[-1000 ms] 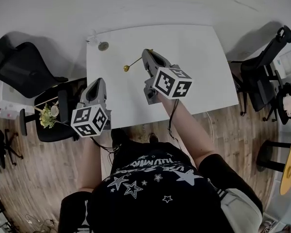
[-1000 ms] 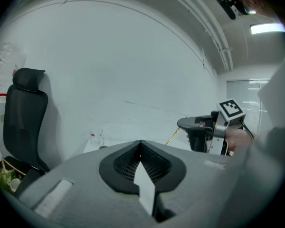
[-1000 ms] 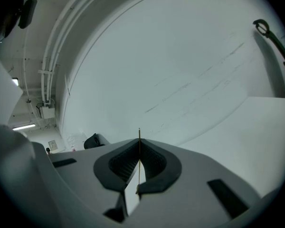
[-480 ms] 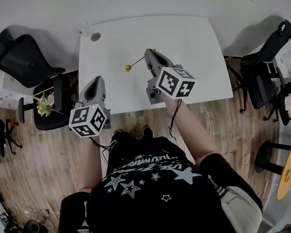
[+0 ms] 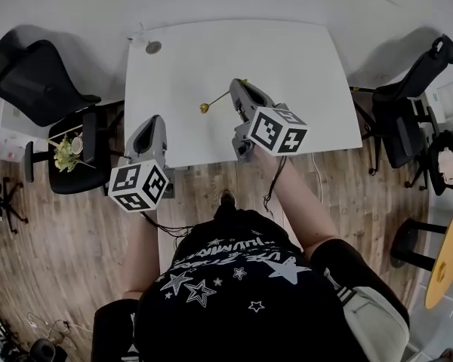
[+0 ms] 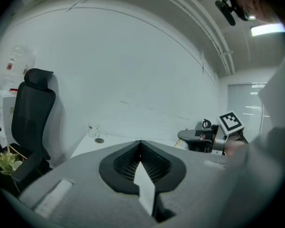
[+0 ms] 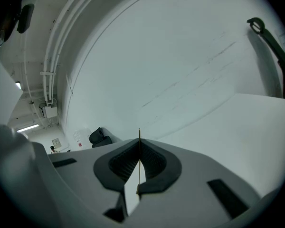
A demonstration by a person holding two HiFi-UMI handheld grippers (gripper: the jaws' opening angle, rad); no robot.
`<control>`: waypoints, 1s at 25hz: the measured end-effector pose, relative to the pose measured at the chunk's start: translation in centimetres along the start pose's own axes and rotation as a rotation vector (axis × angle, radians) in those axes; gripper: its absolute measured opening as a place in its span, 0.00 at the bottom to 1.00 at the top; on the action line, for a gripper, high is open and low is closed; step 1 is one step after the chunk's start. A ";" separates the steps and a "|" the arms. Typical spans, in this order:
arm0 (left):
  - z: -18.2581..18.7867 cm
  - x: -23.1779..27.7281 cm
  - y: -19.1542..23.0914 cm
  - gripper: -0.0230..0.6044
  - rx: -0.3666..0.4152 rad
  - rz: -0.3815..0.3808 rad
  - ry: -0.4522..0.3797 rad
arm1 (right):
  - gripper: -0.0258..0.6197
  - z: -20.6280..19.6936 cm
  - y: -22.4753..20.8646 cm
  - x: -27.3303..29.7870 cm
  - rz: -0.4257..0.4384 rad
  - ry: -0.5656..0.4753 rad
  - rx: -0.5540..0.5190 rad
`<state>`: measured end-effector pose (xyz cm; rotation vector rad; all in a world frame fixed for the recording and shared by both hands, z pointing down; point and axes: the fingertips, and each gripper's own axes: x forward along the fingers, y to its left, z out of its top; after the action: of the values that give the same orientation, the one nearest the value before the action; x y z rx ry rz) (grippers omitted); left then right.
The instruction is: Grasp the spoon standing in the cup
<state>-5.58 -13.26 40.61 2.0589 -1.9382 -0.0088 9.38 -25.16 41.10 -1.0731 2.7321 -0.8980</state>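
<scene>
The gold spoon (image 5: 217, 99) hangs level over the middle of the white table (image 5: 302, 59), bowl end to the left. My right gripper (image 5: 237, 84) is shut on its handle, which shows as a thin gold line (image 7: 139, 148) between the jaws in the right gripper view. A clear glass cup (image 5: 142, 41) stands empty at the table's far left corner, next to a small round dark thing (image 5: 153, 47). The cup (image 6: 92, 129) also shows ahead of my left gripper (image 6: 140, 142), which is shut with nothing in it. That left gripper (image 5: 154, 119) hovers by the table's near left edge.
Black office chairs stand left (image 5: 38, 89) and right (image 5: 415, 74) of the table. A stool with a small plant (image 5: 66, 155) sits at the left over the wood floor. A yellow round tabletop (image 5: 447, 266) shows at the right edge.
Both grippers have drawn back from the far corner with the cup toward the table's near edge. The spoon has stayed in the right gripper.
</scene>
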 end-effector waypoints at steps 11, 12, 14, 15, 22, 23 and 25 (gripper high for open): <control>-1.4 -6.9 0.6 0.05 -0.002 -0.051 0.011 | 0.06 -2.8 4.4 -4.8 -0.057 -0.046 -0.019; -1.4 -7.6 0.5 0.05 -0.001 -0.056 0.009 | 0.06 -3.0 4.8 -5.4 -0.060 -0.051 -0.020; -1.3 -8.8 0.2 0.05 0.006 -0.067 0.003 | 0.06 -3.2 5.5 -6.7 -0.067 -0.062 -0.027; -1.2 -9.3 0.1 0.05 0.009 -0.074 -0.001 | 0.06 -3.4 5.8 -7.4 -0.071 -0.069 -0.029; -1.2 -13.7 -1.5 0.05 0.023 -0.114 -0.023 | 0.06 -4.3 8.2 -12.2 -0.095 -0.108 -0.040; -1.3 -14.3 -1.8 0.05 0.025 -0.119 -0.024 | 0.06 -4.4 8.5 -12.9 -0.100 -0.112 -0.044; -1.5 -15.6 -2.5 0.05 0.031 -0.130 -0.028 | 0.06 -4.8 9.0 -14.5 -0.109 -0.119 -0.049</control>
<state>-4.15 2.35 38.26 2.2124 -1.8279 -0.0373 13.57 -8.23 38.07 -1.2527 2.6340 -0.7570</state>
